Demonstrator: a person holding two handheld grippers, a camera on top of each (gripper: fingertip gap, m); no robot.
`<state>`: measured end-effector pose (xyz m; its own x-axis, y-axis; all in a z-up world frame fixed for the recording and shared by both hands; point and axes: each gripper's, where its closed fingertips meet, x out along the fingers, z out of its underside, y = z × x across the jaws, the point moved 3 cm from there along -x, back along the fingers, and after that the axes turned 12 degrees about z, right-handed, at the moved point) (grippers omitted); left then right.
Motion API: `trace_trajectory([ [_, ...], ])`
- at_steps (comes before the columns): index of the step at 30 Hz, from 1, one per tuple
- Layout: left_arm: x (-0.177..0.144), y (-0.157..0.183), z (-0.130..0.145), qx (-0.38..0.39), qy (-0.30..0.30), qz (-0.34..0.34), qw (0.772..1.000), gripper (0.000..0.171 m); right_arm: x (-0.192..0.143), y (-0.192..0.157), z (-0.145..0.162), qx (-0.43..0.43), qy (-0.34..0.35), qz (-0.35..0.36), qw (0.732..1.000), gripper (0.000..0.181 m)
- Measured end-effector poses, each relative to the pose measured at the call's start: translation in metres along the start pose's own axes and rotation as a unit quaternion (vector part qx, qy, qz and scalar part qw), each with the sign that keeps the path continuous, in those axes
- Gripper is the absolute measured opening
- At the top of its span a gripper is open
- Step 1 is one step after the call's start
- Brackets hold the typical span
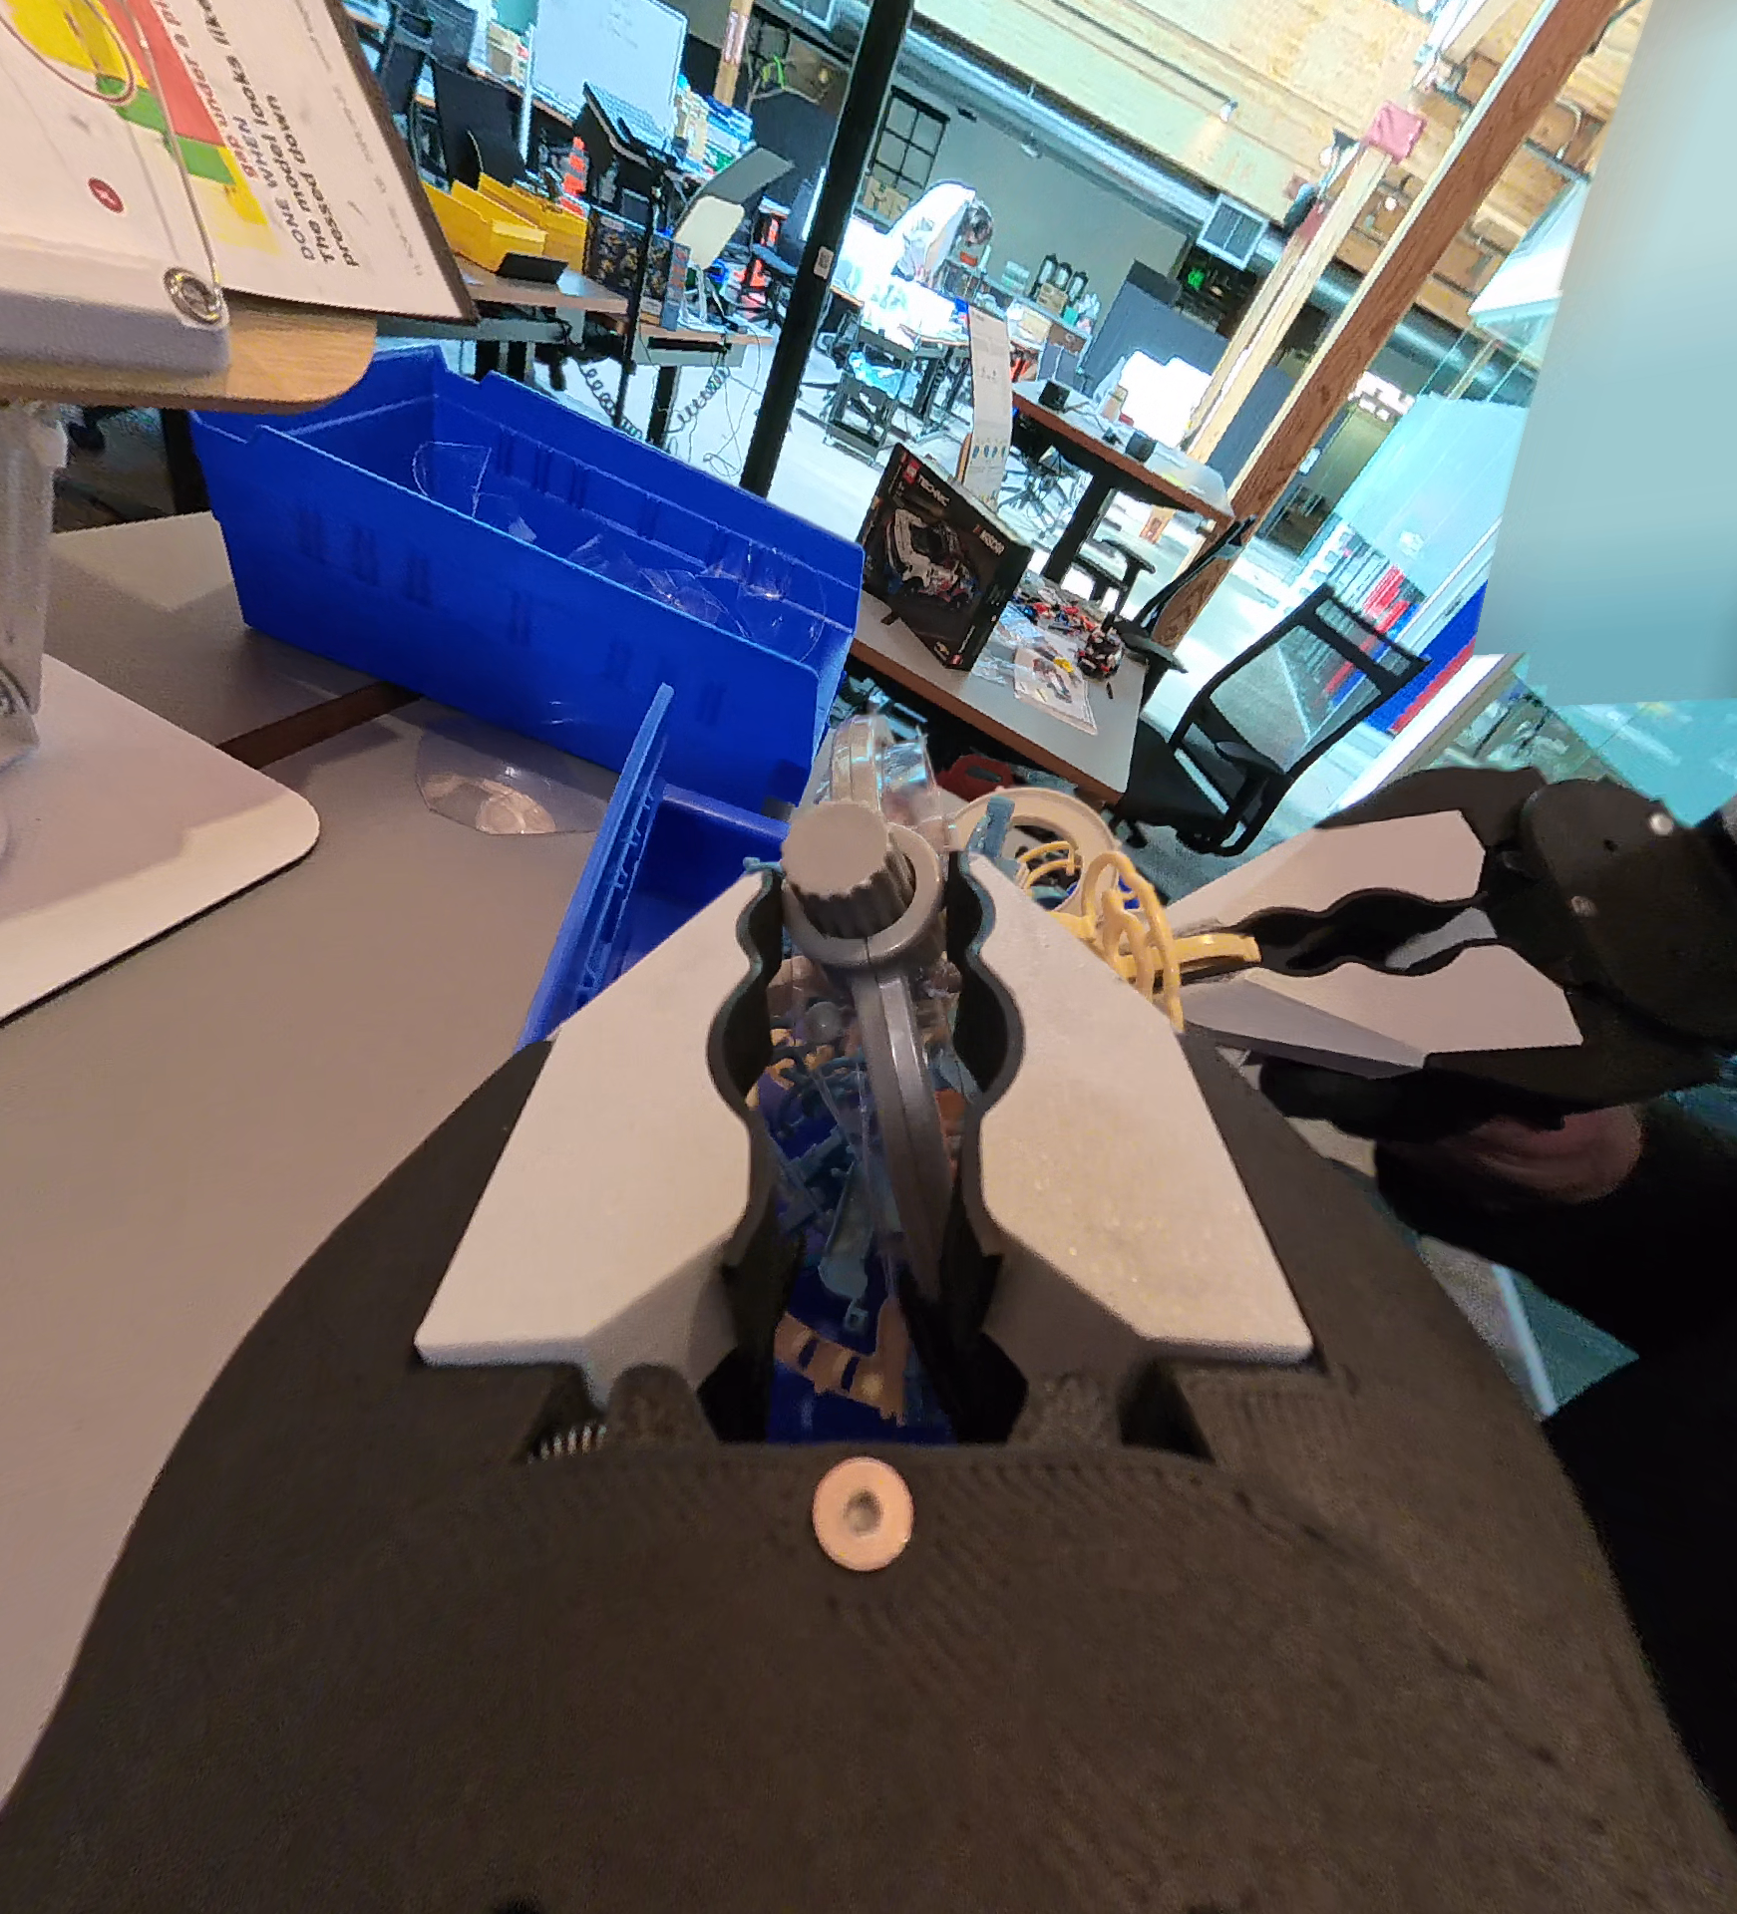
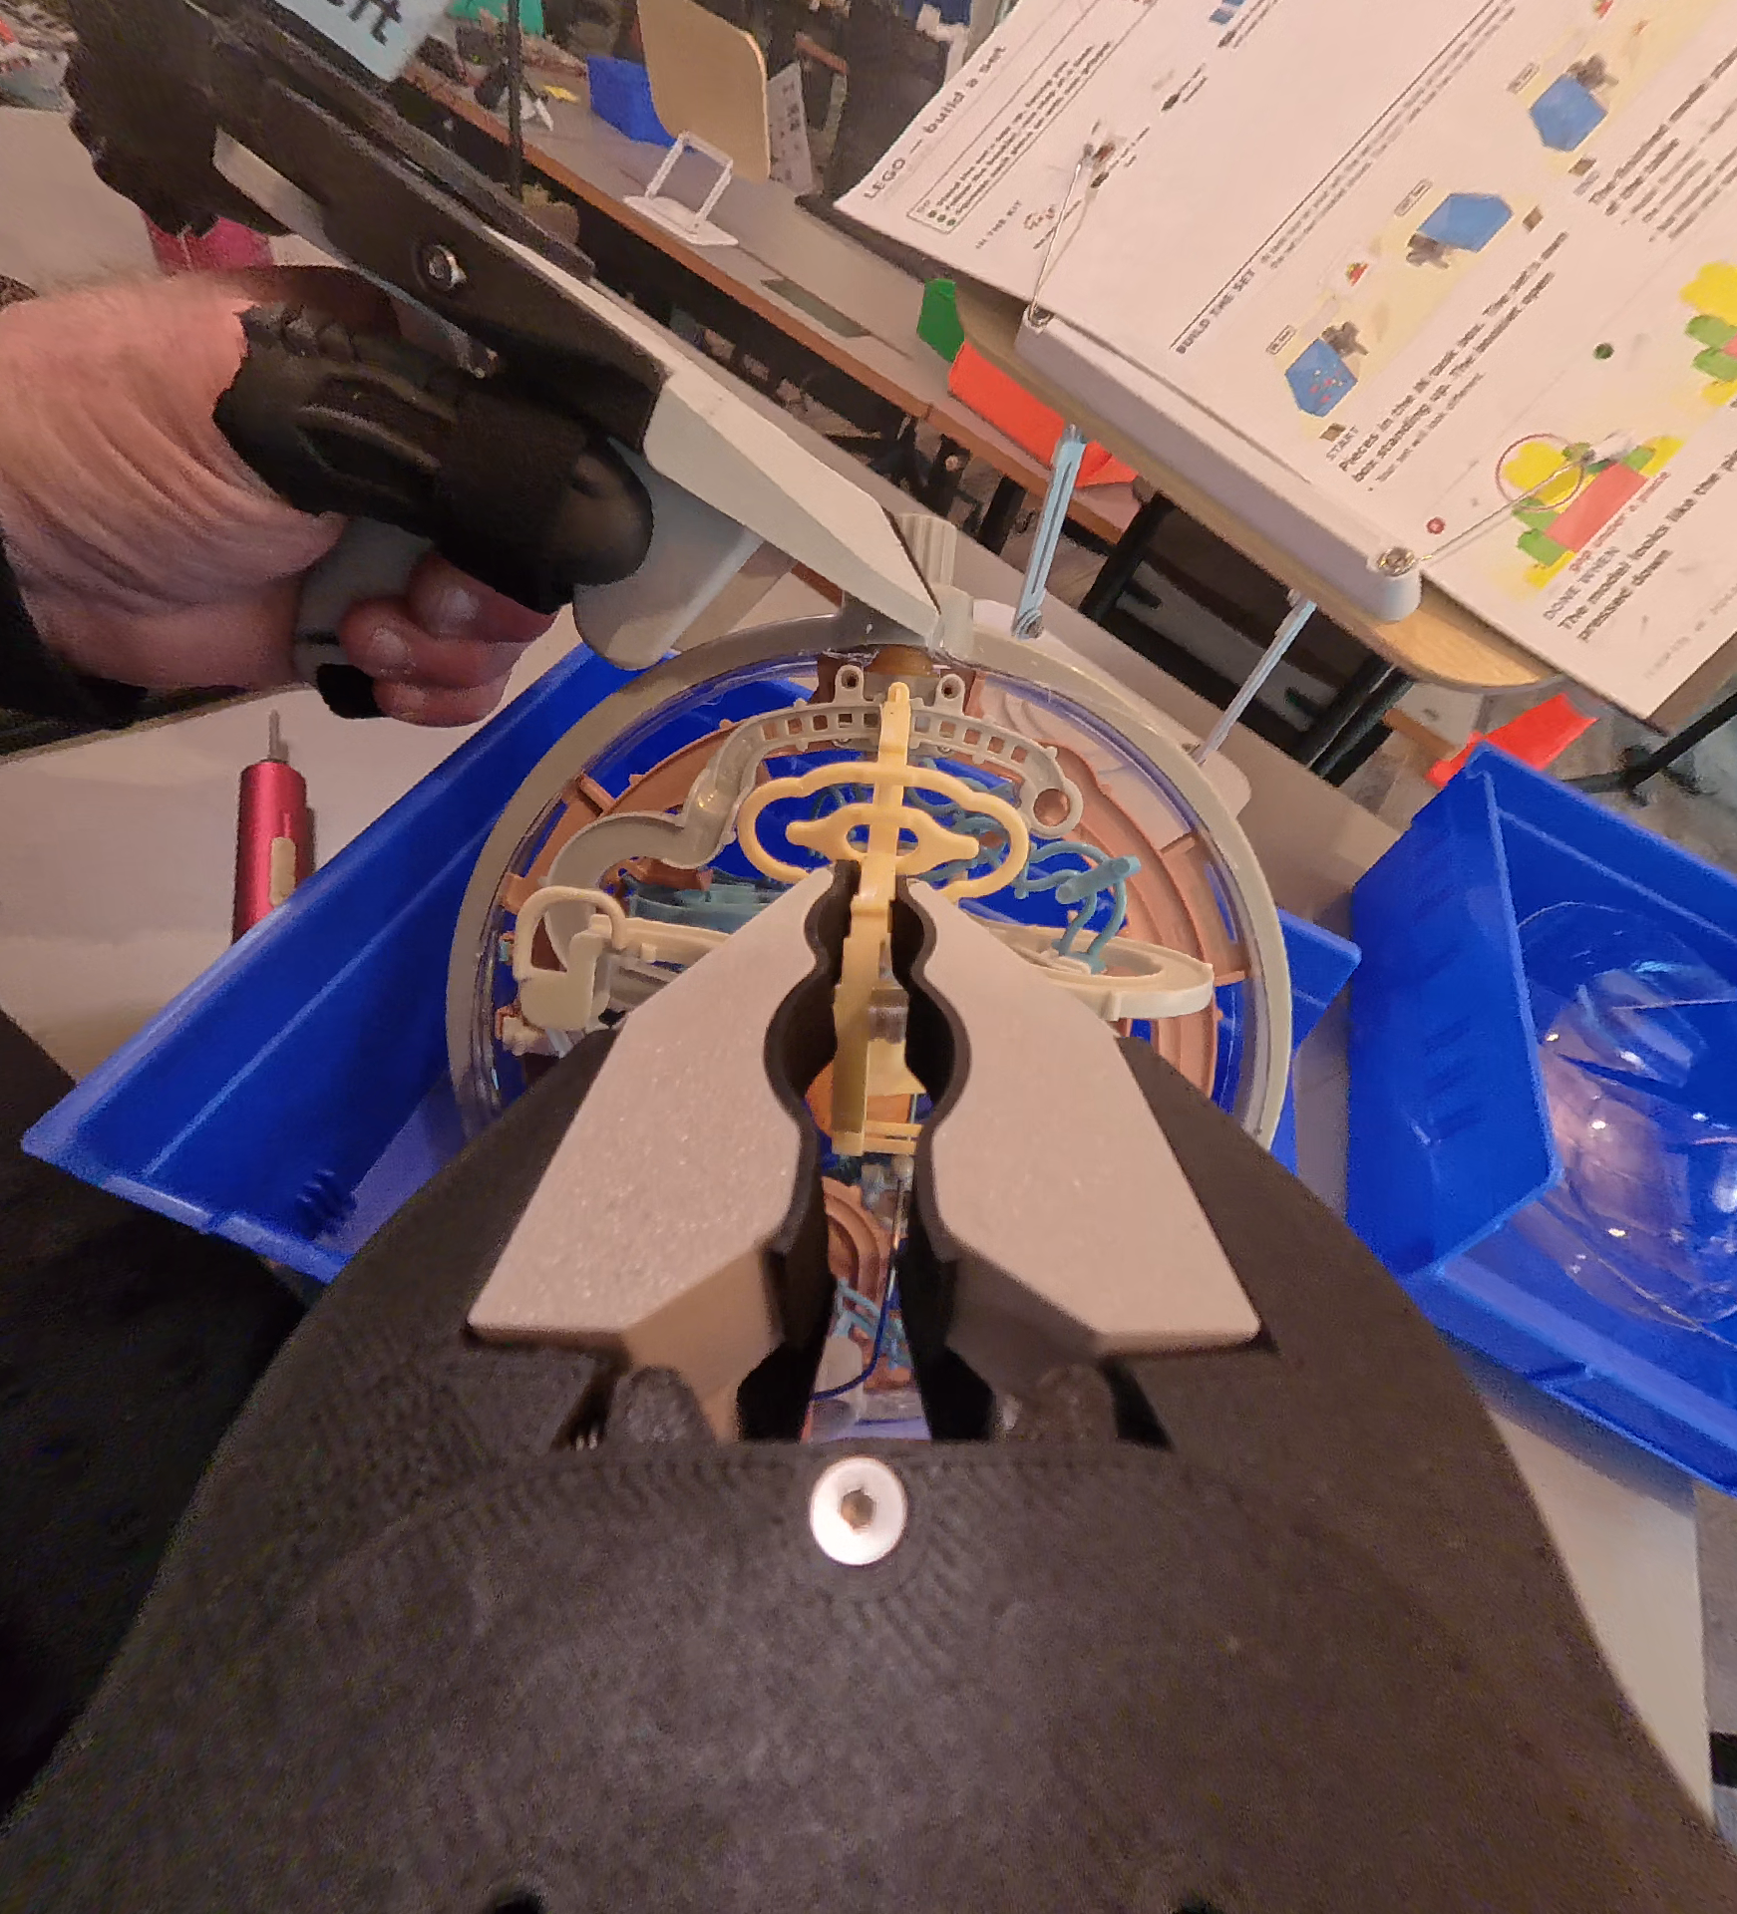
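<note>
A ball-shaped maze toy has a grey ring (image 2: 1258, 911), a clear shell and cream, blue and brown tracks inside. It is held over a blue bin (image 2: 253, 1098). My left gripper (image 1: 859, 880) is shut on the grey ring (image 1: 895, 1046) just below its grey knob (image 1: 833, 849). It also shows in the right wrist view (image 2: 932, 611), held by a hand (image 2: 118, 487). My right gripper (image 2: 870, 880) is shut on the cream track piece (image 2: 880, 829) at the middle of the toy. In the left wrist view it (image 1: 1227, 953) comes in from the right at the cream loops (image 1: 1113, 911).
A second blue bin (image 2: 1445, 932) on the right holds clear dome halves (image 2: 1652, 1098). A red screwdriver (image 2: 269, 818) lies on the grey table at left. An instruction sheet on a white stand (image 2: 1362, 311) hangs over the far edge. Its base (image 1: 118, 829) stands at left. Tip to tip, the grippers are about 7 centimeters apart. Left tips and right tips are each some 25 centimeters from the red screwdriver (image 2: 269, 818).
</note>
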<state>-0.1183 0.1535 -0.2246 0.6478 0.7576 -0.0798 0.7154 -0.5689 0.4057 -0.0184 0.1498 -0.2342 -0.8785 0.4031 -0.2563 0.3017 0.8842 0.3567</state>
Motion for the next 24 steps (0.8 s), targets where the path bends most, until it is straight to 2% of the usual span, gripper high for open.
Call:
trace_trajectory([
  [6, -0.007, 0.001, 0.001, 0.008, -0.002, 0.002, 1.0, 0.03, -0.013, 0.004, -0.009, 0.005, -0.001, -0.025, 1.0, 0.013],
  [12, -0.005, 0.018, -0.003, 0.051, -0.011, 0.021, 0.998, 0.03, -0.015, 0.018, -0.018, 0.03, -0.012, -0.073, 0.997, 0.055],
  [15, -0.004, 0.022, -0.004, 0.065, -0.016, 0.022, 0.997, 0.03, -0.011, 0.016, -0.025, 0.01, -0.012, -0.113, 0.994, 0.06],
  [18, -0.003, 0.028, -0.006, 0.095, -0.024, 0.023, 0.995, 0.03, -0.004, 0.011, -0.019, -0.001, -0.047, -0.146, 0.988, 0.062],
  [19, -0.003, 0.029, -0.007, 0.098, -0.022, 0.025, 0.995, 0.03, -0.004, 0.008, -0.019, 0.009, -0.05, -0.161, 0.986, 0.057],
  [20, -0.004, 0.03, -0.007, 0.099, -0.019, 0.028, 0.995, 0.03, -0.006, 0.003, -0.018, 0.014, -0.058, -0.181, 0.982, 0.044],
  [24, -0.005, 0.033, -0.006, 0.116, -0.02, 0.025, 0.993, 0.03, -0.005, 0.001, -0.015, 0.022, -0.076, -0.172, 0.982, 0.041],
])
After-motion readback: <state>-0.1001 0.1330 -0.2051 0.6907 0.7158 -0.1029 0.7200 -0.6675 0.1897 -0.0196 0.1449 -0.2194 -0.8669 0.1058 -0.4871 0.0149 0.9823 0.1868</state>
